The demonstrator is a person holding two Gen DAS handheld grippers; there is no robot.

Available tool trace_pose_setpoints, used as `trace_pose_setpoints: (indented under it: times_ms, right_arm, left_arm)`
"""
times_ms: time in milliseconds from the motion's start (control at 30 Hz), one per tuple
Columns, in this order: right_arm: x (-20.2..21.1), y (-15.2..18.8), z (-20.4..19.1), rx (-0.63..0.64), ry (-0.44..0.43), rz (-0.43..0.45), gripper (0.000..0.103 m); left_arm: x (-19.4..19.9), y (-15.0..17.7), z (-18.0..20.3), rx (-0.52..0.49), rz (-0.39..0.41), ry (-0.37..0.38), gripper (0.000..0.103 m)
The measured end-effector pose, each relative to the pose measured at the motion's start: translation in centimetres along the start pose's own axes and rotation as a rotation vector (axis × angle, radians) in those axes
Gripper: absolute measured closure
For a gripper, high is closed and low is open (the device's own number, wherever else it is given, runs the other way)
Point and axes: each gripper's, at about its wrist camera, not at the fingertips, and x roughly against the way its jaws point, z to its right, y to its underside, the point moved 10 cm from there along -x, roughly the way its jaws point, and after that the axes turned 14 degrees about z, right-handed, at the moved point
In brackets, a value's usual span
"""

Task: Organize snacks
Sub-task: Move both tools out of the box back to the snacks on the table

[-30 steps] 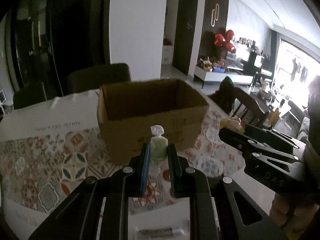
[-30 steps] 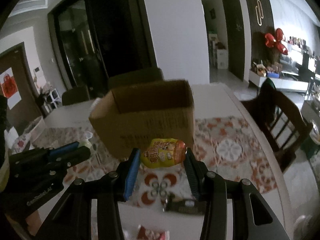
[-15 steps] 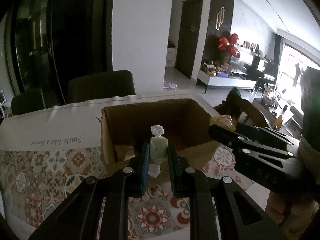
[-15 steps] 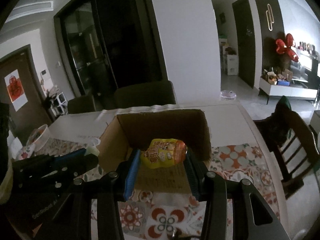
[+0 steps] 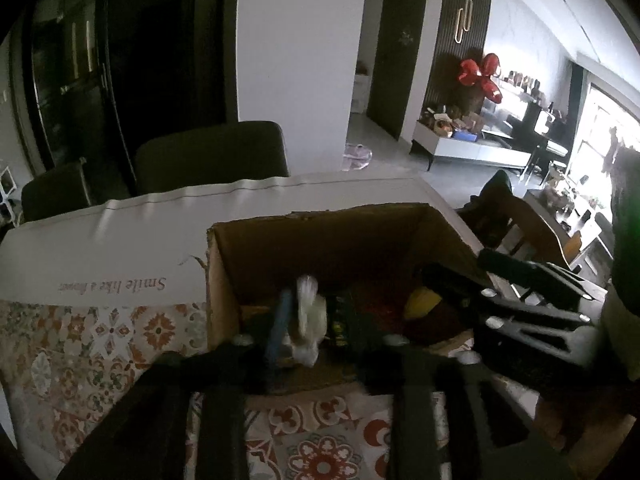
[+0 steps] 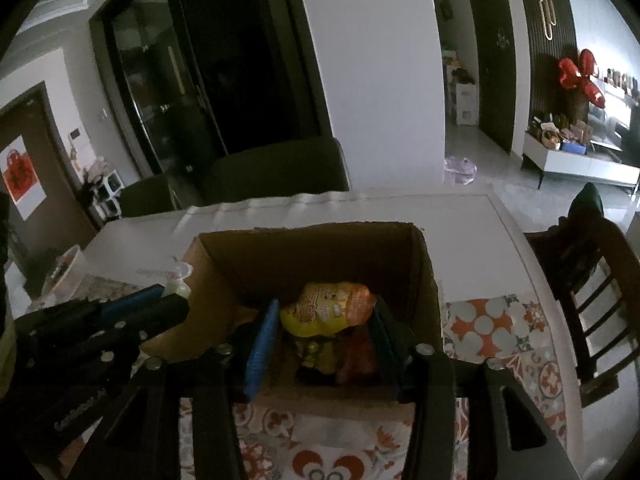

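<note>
Left wrist view: the left gripper (image 5: 310, 320) sits blurred above an open cardboard box (image 5: 224, 280) on a patterned tablecloth (image 5: 100, 340). A pale wrapped candy (image 5: 310, 320) sits between its spread fingers; whether it is gripped, I cannot tell.

Right wrist view: the right gripper (image 6: 326, 340) hangs over the same box (image 6: 434, 292), its fingers apart. A yellow snack pouch (image 6: 326, 310) lies between them, above other snacks (image 6: 340, 354) inside; no firm grasp shows.
</note>
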Motion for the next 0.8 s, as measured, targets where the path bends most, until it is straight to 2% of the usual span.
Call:
trace_pose_setpoints:
  times_ms: [33,233,800]
  right_arm:
    - [0.0,-0.2,0.4,-0.011,0.017,0.012,0.035]
    - [2.0,-0.3,1.1,-0.012,0.054,0.044,0.035]
    - [12.2,1.8,-2.1,0.105,0.024,0.137,0.035]
  left_arm:
    - [0.2,-0.1,-0.1,-0.003,0.008,-0.009,0.053]
    - [2.7,0.3,0.1,-0.044,0.045,-0.027,0.050]
    - [13.5,3.1,2.2,-0.123,0.154,0.002,0.048]
